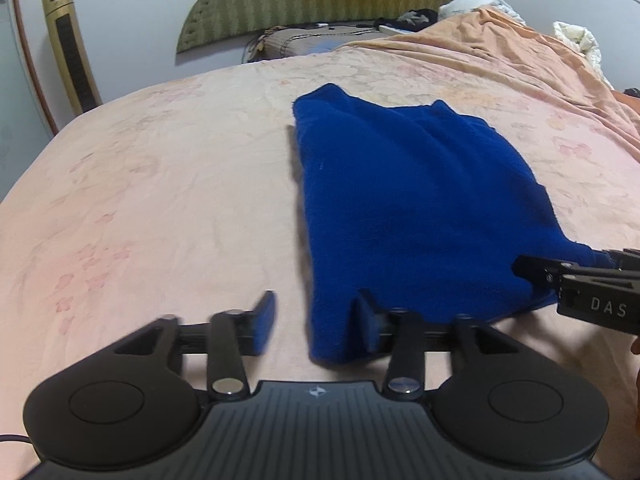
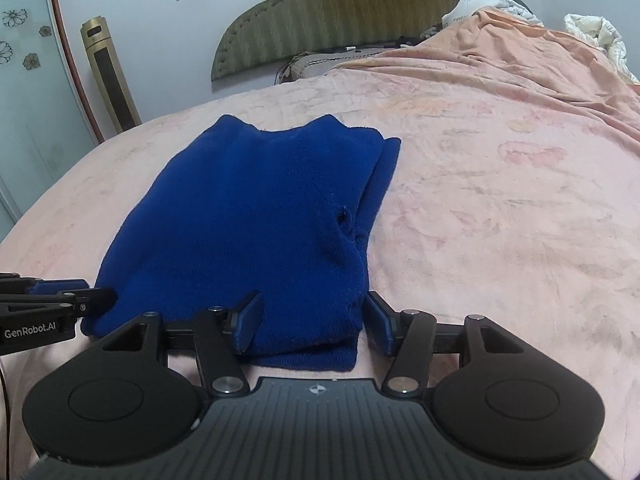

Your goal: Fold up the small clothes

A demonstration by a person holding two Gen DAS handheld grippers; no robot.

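- left gripper (image 1: pixel 316 322) low over the bed (image 1: pixel 160 184), jaws standing apart, nothing pinched between the pads.
- near left corner of a blue knit garment (image 1: pixel 412 208) lying in the gap of those jaws, close against the right finger (image 1: pixel 366 320); left finger (image 1: pixel 264 322) over bare bedsheet, apart from the cloth.
- right gripper (image 2: pixel 312 322) likewise low, jaws spread, straddling the garment's near right corner (image 2: pixel 312 344); cloth loose between the pads, not squeezed.
- garment (image 2: pixel 256 216) folded into a narrow rectangle, flat on the pink floral sheet, stretching away from both pairs of jaws toward the headboard (image 2: pixel 360 12); collar notch at the far end.
- in the right wrist view, a second layer peeking out along the garment's right edge, with a small pucker midway down it.
- each gripper visible at the edge of the other's view, just beside the garment's near end.
- beyond the jaws: a rumpled peach blanket (image 2: pixel 520 64) far right, a gold tower fan (image 2: pixel 110 76) far left by the wall.
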